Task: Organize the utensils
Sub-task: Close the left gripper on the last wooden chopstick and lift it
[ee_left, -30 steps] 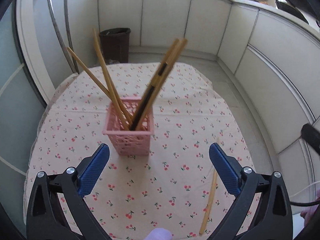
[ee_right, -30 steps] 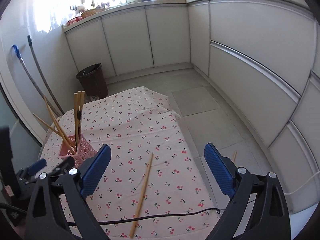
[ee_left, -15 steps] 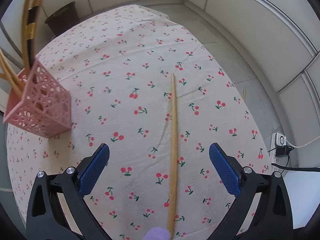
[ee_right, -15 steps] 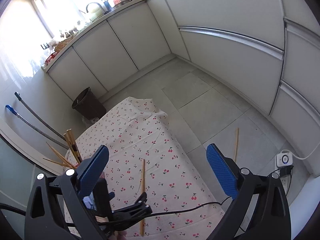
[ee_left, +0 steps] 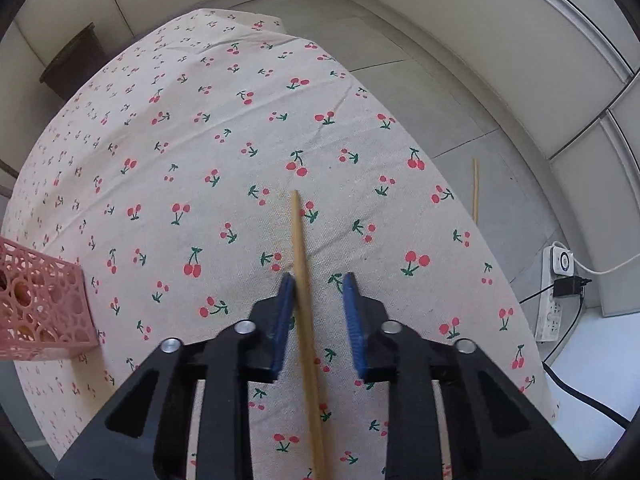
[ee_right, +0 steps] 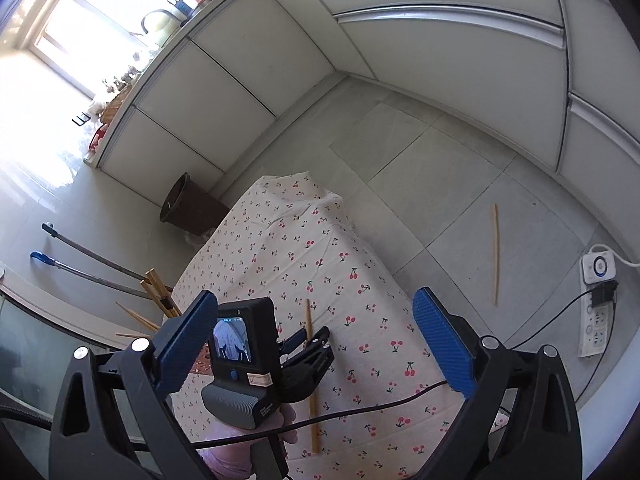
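A single wooden chopstick (ee_left: pixel 298 240) lies on the cherry-print tablecloth (ee_left: pixel 200 140). My left gripper (ee_left: pixel 318 280) points steeply down over it with the stick between its closing jaws. The left pad touches the stick; the right pad stands a little apart from it. At the left edge is the pink lattice basket (ee_left: pixel 40 304). In the right wrist view, my right gripper (ee_right: pixel 316 298) hangs open above the table's near end with nothing in it. Below it I see the left gripper (ee_right: pixel 308 338) astride the chopstick (ee_right: pixel 314 412). Several chopsticks (ee_right: pixel 156 288) stand up behind the left finger.
Another chopstick (ee_right: pixel 496 252) lies on the tiled floor right of the table. A power strip (ee_right: pixel 598 312) sits on the floor farther right. A black cable (ee_right: pixel 360 408) crosses the table's near end. A dark bin (ee_right: pixel 188 208) stands beyond the far corner, against white cabinets.
My left gripper swung from the basket to the loose chopstick, sank onto it, and its jaws narrowed from wide open to close around it. The right gripper rolled and stayed open.
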Available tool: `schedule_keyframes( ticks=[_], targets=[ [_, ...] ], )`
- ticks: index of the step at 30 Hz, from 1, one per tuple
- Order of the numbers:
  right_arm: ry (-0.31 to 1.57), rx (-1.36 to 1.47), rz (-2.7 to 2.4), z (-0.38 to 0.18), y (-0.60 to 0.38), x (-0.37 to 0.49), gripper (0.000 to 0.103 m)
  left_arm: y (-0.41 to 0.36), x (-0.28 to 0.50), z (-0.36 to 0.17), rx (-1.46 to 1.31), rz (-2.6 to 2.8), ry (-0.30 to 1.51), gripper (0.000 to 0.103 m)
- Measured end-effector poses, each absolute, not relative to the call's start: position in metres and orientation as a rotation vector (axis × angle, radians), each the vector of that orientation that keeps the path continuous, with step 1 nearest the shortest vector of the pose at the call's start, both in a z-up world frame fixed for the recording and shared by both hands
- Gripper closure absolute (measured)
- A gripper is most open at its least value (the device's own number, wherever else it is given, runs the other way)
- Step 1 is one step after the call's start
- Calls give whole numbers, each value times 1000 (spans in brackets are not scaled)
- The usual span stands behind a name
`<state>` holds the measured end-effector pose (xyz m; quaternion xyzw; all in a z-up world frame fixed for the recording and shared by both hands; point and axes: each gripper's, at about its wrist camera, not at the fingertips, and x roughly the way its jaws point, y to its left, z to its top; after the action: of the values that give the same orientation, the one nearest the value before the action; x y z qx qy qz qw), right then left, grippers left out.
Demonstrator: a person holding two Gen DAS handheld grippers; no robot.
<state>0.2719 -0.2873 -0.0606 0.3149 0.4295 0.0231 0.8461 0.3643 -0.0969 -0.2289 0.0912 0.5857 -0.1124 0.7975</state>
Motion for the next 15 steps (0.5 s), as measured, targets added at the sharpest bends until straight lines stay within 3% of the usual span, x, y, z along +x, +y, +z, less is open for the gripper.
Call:
schedule_keyframes(
  ticks=[2, 15],
  targets=[
    [912, 658, 55, -61, -285, 273, 8, -93, 364, -229, 190, -238, 1259, 97],
    [972, 606, 68, -75, -262, 284, 8, -57, 330, -200, 110, -234, 1148, 98]
  ],
)
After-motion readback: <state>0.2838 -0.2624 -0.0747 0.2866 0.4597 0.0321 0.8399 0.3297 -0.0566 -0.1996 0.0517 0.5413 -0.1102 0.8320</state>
